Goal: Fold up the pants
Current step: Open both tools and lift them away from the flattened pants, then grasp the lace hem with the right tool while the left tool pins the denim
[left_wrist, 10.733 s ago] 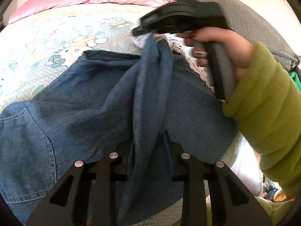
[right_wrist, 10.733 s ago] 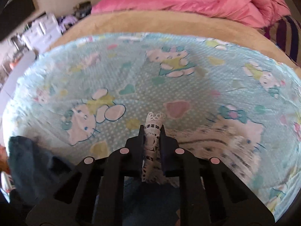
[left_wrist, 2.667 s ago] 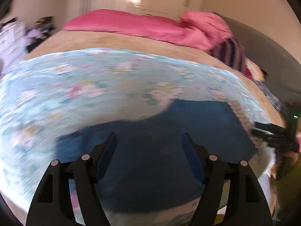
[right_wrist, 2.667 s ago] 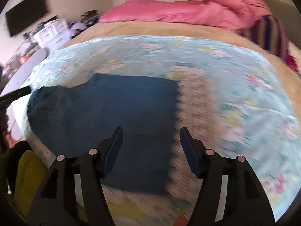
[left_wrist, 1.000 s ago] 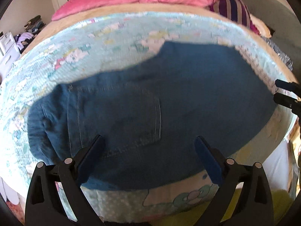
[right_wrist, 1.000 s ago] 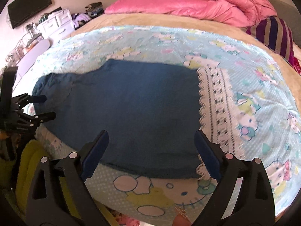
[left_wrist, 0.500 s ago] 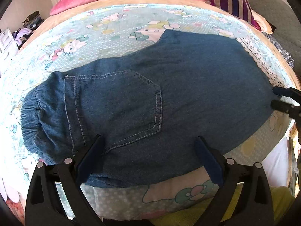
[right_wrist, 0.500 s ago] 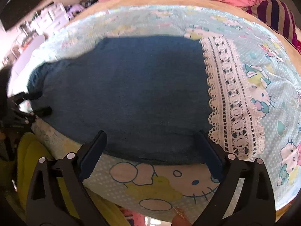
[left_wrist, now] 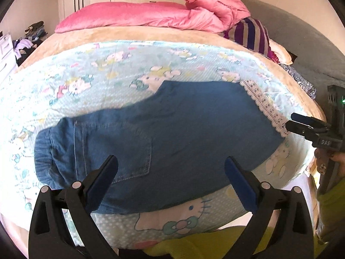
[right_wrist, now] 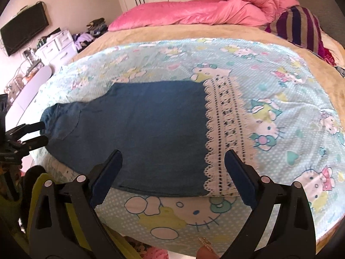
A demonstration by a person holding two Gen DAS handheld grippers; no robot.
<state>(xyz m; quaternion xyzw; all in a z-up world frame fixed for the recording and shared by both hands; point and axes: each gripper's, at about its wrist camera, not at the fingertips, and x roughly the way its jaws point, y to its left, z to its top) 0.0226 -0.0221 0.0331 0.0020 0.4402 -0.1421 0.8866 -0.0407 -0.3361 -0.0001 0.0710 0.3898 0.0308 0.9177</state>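
- Pants (left_wrist: 172, 133): blue denim w/ white lace hem (right_wrist: 224, 133), lying flat on the cartoon-print sheet (left_wrist: 107, 77) near the front edge of the bed (left_wrist: 151, 34). Waistband end toward person's left, lace hem toward right.
- Appears already folded once lengthwise, legs stacked: only one leg outline and one back pocket (left_wrist: 129, 151) show. Judgement from outline; can't see the layers directly.
- Fabric mostly smooth; some bunching at the gathered waistband (left_wrist: 43, 151).
- Left gripper (left_wrist: 170, 185): jaws spread wide, nothing between them, hovering above the waist/pocket end. No contact w/ cloth visible.
- Right gripper (right_wrist: 172, 179): also wide open, empty, above the hem end, approx. where denim meets lace. Not touching as far as I can tell.
- Each gripper also shows at the edge of the other's view, both just off the ends of the garment.
- Progress est.: approx. halfway. Lengthwise fold done and laid out; crosswise fold(s) not yet done.
- Left to do (judgement): grab one end, prob. hem, carry over toward waistband, maybe a second fold for compact stack.
- Risk: lace hem is thin, may slip or drag the top layer only; need both layers in the pinch.
- Pink duvet (left_wrist: 140, 17) and striped pillow (left_wrist: 252, 36) at far end of bed, well apart from pants.
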